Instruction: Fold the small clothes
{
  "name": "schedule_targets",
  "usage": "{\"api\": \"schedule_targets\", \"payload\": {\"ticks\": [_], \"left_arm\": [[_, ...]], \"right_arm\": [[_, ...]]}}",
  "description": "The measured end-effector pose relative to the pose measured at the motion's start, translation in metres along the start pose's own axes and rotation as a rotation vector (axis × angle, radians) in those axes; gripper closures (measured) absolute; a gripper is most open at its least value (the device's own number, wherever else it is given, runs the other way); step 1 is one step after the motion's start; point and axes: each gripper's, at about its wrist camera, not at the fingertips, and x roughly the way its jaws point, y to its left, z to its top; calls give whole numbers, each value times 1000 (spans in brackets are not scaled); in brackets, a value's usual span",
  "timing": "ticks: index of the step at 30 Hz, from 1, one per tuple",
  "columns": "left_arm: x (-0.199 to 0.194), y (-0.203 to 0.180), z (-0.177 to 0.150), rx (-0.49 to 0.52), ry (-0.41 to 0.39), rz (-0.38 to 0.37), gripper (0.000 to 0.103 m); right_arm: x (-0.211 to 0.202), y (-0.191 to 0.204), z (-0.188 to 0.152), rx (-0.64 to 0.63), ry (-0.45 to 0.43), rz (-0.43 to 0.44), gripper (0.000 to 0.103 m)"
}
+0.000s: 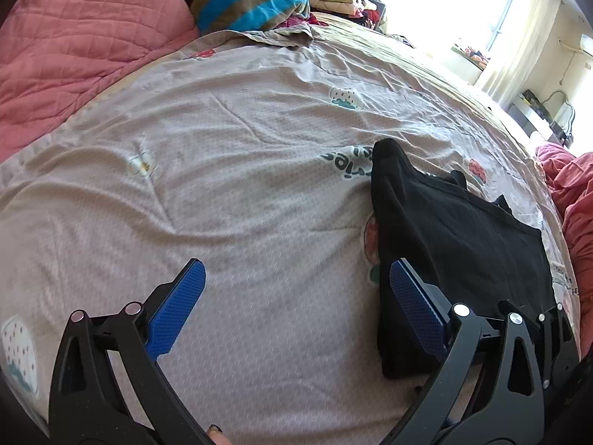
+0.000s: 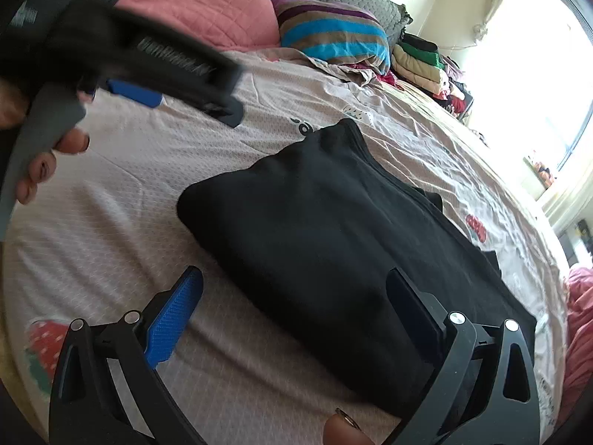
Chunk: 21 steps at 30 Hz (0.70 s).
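A soft, limp black folded cloth garment (image 2: 333,244) fills mid-frame on the pale printed bedsheet (image 2: 111,222); it looks light. Best pinched at its near folded edge. Both the left gripper (image 1: 296,311) and the right gripper (image 2: 292,315) gape wide, empty.

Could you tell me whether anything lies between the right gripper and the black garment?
Nothing visible does. The right gripper is open directly over the folded black garment on the bed sheet; the left gripper sits off to the side.

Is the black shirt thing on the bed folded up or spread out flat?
Folded. The black cloth garment lies as a compact, thick bundle with a rounded doubled edge and layered hems.
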Motion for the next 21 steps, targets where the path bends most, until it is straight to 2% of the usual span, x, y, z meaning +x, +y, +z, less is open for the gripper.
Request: {"api": "schedule_targets", "payload": {"ticks": [9,13,14,16,18,20,21], "left_arm": [[31,-11,21,7,60,-23,10],[47,-16,28,-12,110,-92,10],[50,-19,30,-15,116,-119,10],[55,-23,32,-17,122,-139,10],[62,-29,34,-20,149,-161,10],[68,-34,36,-31,171,-188,10],[70,-36,36,-37,180,-196,10]], "right_arm": [[22,5,14,-30,-6,-26,5],[19,4,15,-39,-42,-62,9],[18,3,15,-37,-47,-65,21],[13,1,14,-36,-64,-62,32],[9,1,12,-41,-77,-50,51],[5,0,11,-44,-88,-33,76],[2,1,9,-52,-101,-36,81]]}}
